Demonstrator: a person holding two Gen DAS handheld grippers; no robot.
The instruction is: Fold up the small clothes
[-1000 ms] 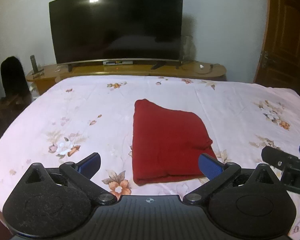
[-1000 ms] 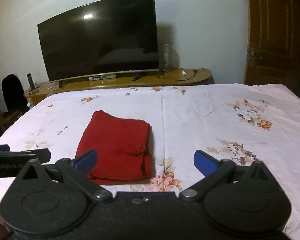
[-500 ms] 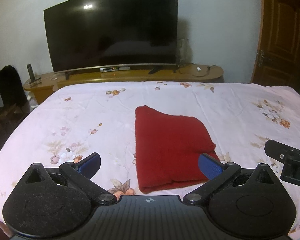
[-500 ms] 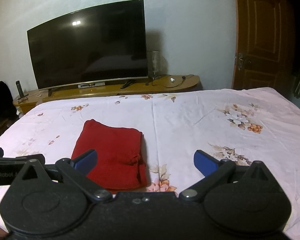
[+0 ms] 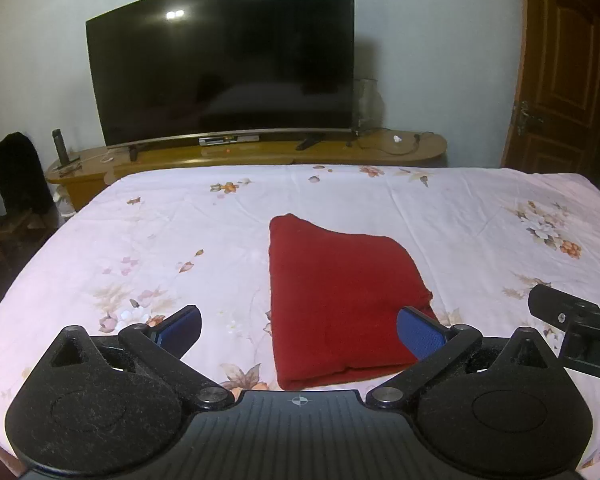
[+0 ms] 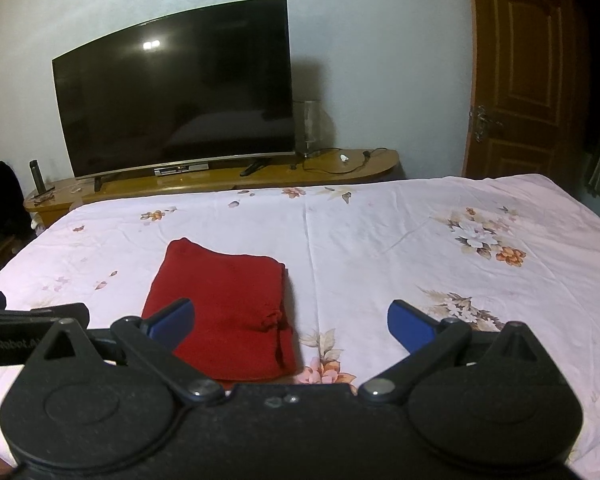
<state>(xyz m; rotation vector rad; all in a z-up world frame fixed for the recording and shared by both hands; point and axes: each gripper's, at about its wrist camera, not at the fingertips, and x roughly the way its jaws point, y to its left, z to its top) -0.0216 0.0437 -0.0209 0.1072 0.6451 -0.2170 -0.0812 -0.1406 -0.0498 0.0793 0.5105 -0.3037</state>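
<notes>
Left wrist view: the left tool (image 5: 298, 330) gapes wide, holding nothing; the folded red garment (image 5: 340, 300) lies at 12 o'clock on the bed (image 5: 160, 232), long axis running away. The right tool (image 6: 290, 320), equally open and empty, has it at 11 o'clock.

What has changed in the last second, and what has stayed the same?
Both tongs, the left tongs and the right tongs, have drawn back and risen a little from the bed: the red folded garment now looks farther off and more of the wall shows. Nothing was taken hold of or let go. Both tongs stay open and empty, and the garment lies folded in the same place.
</notes>
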